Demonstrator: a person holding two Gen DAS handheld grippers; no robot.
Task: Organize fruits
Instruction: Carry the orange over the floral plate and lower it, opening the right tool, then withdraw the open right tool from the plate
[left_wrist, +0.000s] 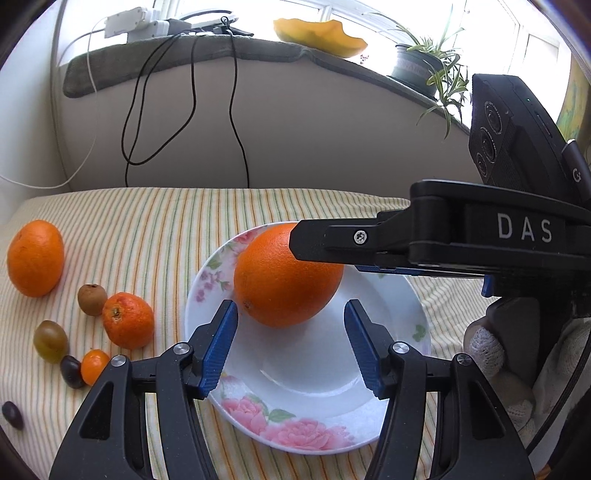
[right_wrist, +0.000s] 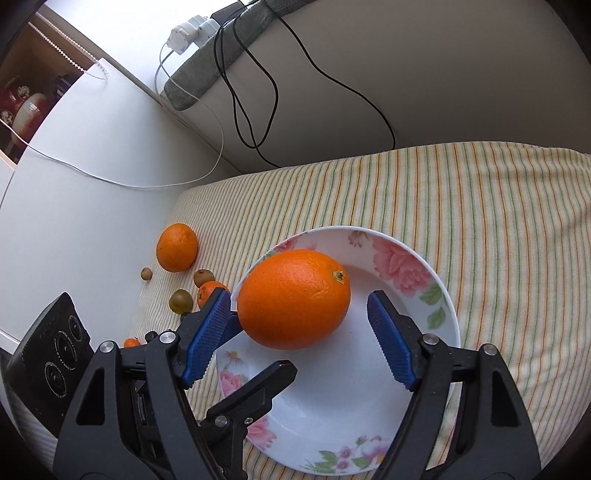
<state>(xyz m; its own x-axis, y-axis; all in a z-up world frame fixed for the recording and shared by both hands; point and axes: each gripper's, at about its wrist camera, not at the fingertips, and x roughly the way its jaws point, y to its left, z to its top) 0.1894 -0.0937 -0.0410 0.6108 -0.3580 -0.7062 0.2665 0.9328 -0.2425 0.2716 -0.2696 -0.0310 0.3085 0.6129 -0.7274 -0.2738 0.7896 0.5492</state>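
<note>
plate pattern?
White plate with pink flowers and green leaves on its rim; clearest in the right wrist view.

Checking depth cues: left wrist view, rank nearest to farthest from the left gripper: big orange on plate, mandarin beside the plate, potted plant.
1. Big orange, on the floral plate, just ahead of the left gripper, whose jaws stand open.
2. Mandarin, on the striped cloth, left of the plate.
3. Potted plant, far back on the windowsill, upper right.
</note>
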